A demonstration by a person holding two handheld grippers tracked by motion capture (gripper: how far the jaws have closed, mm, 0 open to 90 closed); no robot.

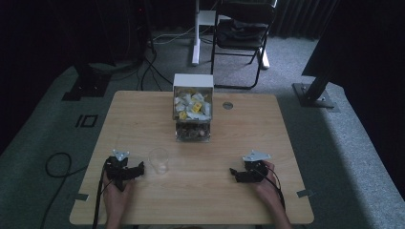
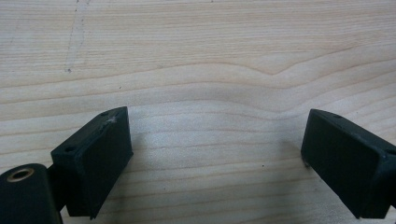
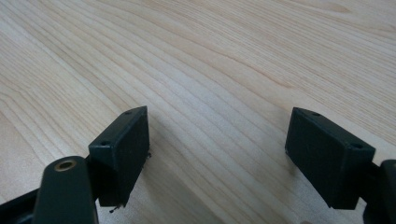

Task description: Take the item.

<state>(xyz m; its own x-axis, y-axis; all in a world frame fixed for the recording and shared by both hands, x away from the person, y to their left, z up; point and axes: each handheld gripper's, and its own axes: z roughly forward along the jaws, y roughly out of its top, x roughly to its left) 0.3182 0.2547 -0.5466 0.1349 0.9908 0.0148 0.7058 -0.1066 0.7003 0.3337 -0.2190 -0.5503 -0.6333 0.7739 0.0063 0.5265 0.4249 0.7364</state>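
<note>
A person's hands rest two black grippers on a light wooden table (image 1: 143,109). My left gripper (image 1: 137,170) lies near the front left, just left of a clear plastic cup (image 1: 159,160). In the left gripper view its jaws stand wide apart over bare wood, the gripper (image 2: 215,154) open and holding nothing. My right gripper (image 1: 235,174) lies near the front right. It is also open (image 3: 217,154) with only table between its jaws.
A white-topped clear box (image 1: 192,108) with yellow and white packets above and dark items below stands at the table's back centre. A round hole (image 1: 228,105) sits to its right. A black folding chair (image 1: 241,33) and cables lie beyond on the floor.
</note>
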